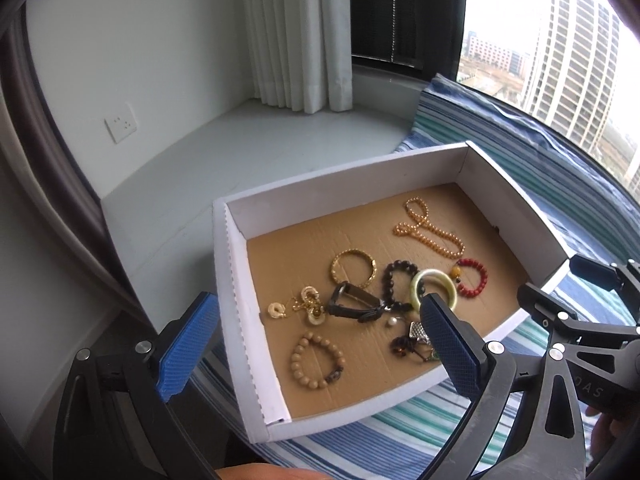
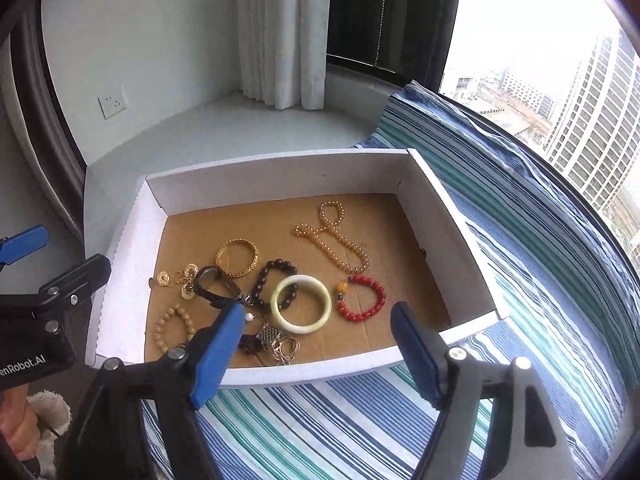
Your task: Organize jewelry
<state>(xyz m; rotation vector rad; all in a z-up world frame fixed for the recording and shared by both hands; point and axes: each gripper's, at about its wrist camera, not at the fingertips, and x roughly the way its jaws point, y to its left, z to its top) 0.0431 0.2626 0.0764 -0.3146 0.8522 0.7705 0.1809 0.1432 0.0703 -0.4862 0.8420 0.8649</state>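
A shallow white cardboard box sits on a striped blue-and-green cloth, its brown floor scattered with jewelry. Both the left gripper and the right gripper hover at the near rim with jaws spread wide, holding nothing. The pale jade bangle is rigid, smooth and probably slippery (and breakable if dropped), so pinch it across the band. The red bead bracelet and the gold bead necklace look light and limp; take them mid-strand. Near the front, thin chains lie tangled and may drag their neighbours.
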